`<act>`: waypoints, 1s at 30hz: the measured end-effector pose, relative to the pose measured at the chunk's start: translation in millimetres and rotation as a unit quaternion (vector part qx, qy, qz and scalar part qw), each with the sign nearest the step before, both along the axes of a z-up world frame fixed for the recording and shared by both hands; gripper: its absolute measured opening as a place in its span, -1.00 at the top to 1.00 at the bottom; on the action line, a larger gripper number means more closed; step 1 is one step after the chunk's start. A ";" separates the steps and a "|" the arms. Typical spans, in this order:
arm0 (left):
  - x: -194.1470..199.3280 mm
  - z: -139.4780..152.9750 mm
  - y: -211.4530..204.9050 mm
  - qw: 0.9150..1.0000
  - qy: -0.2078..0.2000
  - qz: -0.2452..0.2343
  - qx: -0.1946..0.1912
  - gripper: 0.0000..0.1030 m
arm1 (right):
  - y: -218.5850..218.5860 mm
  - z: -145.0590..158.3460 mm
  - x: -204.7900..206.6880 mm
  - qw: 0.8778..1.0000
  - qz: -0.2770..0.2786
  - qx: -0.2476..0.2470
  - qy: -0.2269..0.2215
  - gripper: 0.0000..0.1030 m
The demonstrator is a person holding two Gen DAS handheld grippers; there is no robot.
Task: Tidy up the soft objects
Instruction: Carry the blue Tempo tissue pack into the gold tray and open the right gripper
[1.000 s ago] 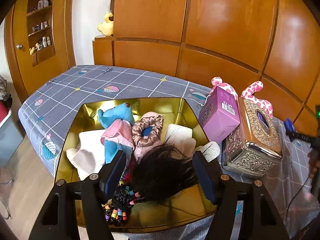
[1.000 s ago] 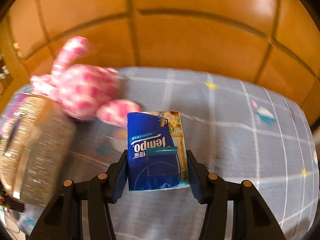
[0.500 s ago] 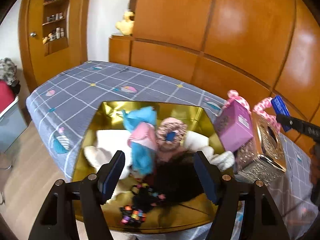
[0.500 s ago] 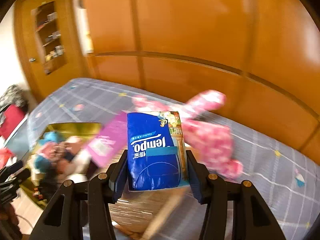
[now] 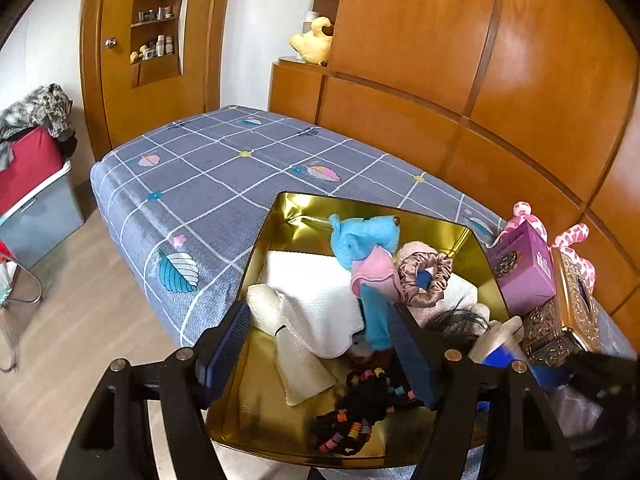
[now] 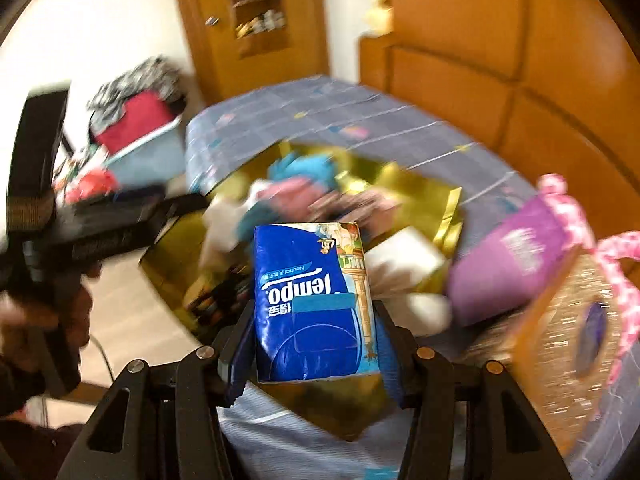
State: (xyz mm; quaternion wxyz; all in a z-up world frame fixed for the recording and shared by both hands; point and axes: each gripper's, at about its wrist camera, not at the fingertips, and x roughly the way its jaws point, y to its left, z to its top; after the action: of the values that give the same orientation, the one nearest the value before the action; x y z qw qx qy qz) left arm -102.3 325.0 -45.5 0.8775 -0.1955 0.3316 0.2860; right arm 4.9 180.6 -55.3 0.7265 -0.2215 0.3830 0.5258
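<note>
A gold tray (image 5: 258, 258) on the bed holds a blue and pink plush (image 5: 364, 236), a white towel (image 5: 320, 292), a brown scrunchie (image 5: 424, 280), black hair (image 5: 456, 324) and beaded hair ties (image 5: 352, 424). My left gripper (image 5: 319, 311) hangs open over the tray's near left part, nothing between its fingers. My right gripper (image 6: 314, 316) is shut on a blue Tempo tissue pack (image 6: 316, 300), held over the tray's near right edge (image 6: 448, 220). The pack (image 5: 500, 346) also shows at the right of the left wrist view. A hand holds the left gripper (image 6: 188, 202).
A purple box (image 5: 520, 272), an ornate gold tissue box (image 5: 572, 312) and a pink spotted plush (image 5: 572, 240) stand right of the tray. The grey checked bed cover (image 5: 224, 176) stretches behind. Wooden panels back the bed. A red-topped bin (image 5: 28, 184) stands on the floor at left.
My right gripper has swung left with the tissue pack, from over the bare bed cover past the pink plush to the tray. The left gripper has drifted left, still open.
</note>
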 end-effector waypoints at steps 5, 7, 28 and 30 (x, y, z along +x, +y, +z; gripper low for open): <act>1.0 -4.8 -0.1 1.000 0.004 -0.002 -0.009 -0.39 | 20.4 -31.4 -9.5 0.999 0.005 -0.041 0.008 -0.05; 1.8 -5.2 -0.5 1.000 0.005 -0.003 -0.009 -0.41 | 25.2 -40.8 -7.4 0.998 -0.006 -0.060 0.002 -0.05; 6.1 -2.6 -14.8 1.000 0.004 -0.020 -0.001 -0.50 | 12.2 -33.0 0.0 0.998 -0.045 -0.041 -0.010 -0.04; 6.6 -2.3 -17.5 1.000 0.004 -0.024 0.001 -0.52 | 19.6 -36.5 11.6 0.997 -0.062 -0.043 -0.013 -0.03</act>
State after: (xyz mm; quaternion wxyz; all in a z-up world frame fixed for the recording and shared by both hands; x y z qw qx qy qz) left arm -95.7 307.5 -47.9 0.8828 -0.1859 0.3396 0.2661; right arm 16.4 200.2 -91.9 0.7526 -0.2351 0.4088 0.4596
